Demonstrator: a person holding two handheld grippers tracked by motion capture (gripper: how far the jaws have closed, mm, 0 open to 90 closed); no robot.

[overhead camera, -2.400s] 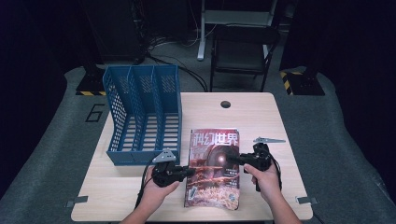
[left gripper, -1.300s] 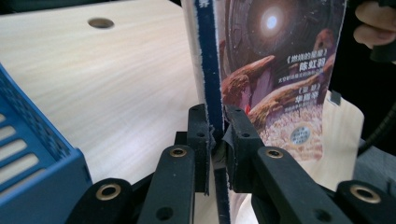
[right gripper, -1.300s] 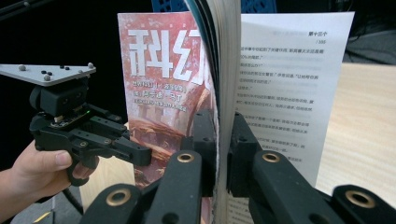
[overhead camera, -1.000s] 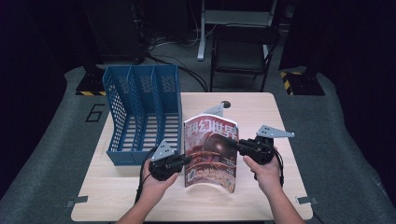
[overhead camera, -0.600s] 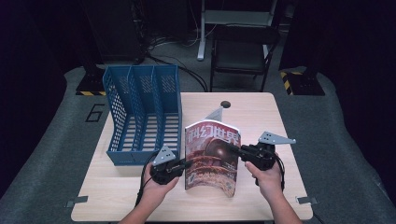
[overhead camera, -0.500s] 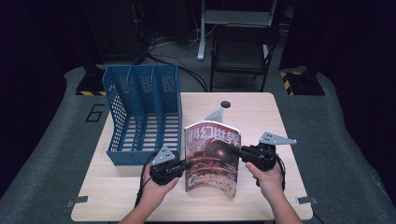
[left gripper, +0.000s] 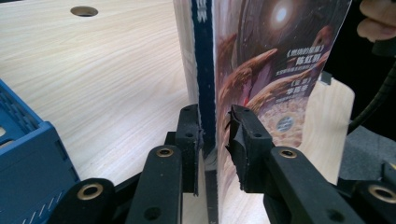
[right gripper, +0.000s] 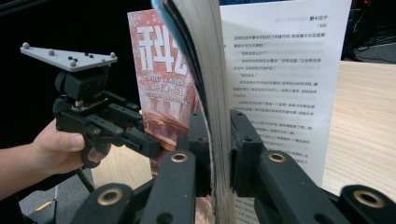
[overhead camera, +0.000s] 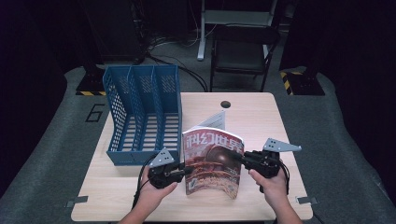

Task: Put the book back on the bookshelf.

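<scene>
The left hand-held gripper (overhead camera: 186, 171) has its jaws either side of the spine edge of the magazine (overhead camera: 212, 163), low down. They have just been opening, and in the left gripper view a thin gap shows between one pad and the cover, so this grip looks slack, with the magazine between the jaws but not pinched. The right hand-held gripper (overhead camera: 237, 156) meets the opposite, open edge. Its jaws have just been opening too, but in the right gripper view both pads lie against the block of pages, so it reads as a light hold on the magazine.

Between the two, the magazine stands on its lower edge on the bench (overhead camera: 252, 112), near the middle of the near half. Its long axis is close to upright, its cover faces the near side, and one loose page fans out behind. Its flat face therefore runs left to right, from one hand to the other.

The blue file rack (overhead camera: 144, 112) stands to the left and farther off. Its near corner is just beside the left hand, and its three slots run near to far. That is what the coming move seems to turn on. The rack lies left and far of the magazine, on the left hand's side, and the slots lie across the magazine's face. So the magazine would likely need a quarter turn, spine leading, before it can slide in, and it could flop with both grips this loose
</scene>
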